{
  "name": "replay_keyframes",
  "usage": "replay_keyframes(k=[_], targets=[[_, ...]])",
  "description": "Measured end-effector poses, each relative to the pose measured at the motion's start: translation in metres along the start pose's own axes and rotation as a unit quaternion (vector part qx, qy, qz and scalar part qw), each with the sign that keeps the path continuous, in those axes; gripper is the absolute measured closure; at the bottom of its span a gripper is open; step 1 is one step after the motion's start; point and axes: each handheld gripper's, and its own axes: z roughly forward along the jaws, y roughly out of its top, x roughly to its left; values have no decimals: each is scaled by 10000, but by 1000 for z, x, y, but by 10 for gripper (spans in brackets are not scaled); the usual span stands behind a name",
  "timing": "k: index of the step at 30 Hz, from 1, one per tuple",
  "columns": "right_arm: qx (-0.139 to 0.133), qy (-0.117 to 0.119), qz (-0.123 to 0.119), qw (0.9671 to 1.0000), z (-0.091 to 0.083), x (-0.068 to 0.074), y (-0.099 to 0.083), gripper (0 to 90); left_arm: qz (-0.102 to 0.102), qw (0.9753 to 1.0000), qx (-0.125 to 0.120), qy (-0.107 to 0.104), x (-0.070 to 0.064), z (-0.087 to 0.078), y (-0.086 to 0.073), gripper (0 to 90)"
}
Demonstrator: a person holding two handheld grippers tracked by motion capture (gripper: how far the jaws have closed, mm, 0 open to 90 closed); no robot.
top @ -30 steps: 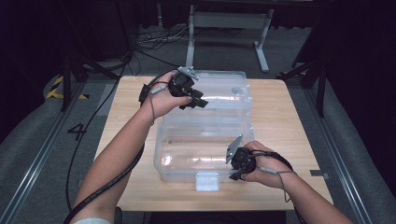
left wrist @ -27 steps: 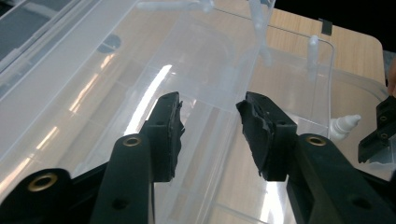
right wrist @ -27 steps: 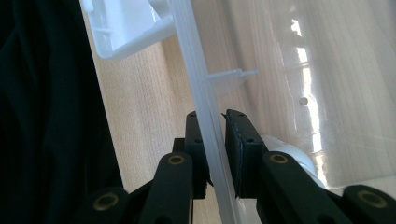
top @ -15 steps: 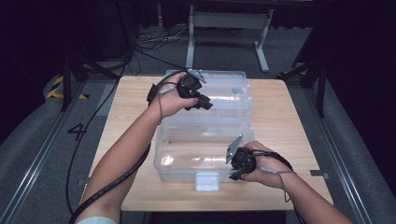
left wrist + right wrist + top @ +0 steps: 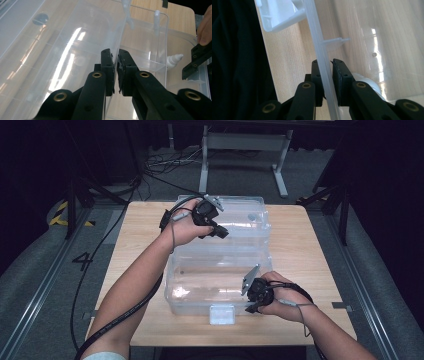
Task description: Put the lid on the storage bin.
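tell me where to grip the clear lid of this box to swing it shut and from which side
Grip the clear lid on its thin free edge, coming from above with one jaw on each face, as the left gripper does now. The panel is flat and stands raised off the box, so only that edge fits between the jaws.

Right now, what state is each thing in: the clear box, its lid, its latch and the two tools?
clear plastic box: open, resting on the table.
lid: swung back behind the box, left tool clamped on its edge.
white latch: undone, at the box's front wall.
left tool: shut on the lid's edge.
right tool: shut on the box's front rim.
table: bears the box.
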Motion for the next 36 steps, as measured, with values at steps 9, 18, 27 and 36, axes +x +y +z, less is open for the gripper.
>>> replay_keyframes(k=[9,18,27,36], targets=[[12,1,13,10000,0,0,0,801,136,9999,72,-41,-8,-4,2,854],[-20,-7,-15,10000,1,0,0,801,283,9995,114,-52,-23,-10,3,860],[-58,-20,-15,10000,1,1,-1,801,413,9990,168,-100,-40,-14,1,865],[-127,-50,25,9999,1,1,-2,801,491,9985,219,-127,-51,-17,-2,868]])
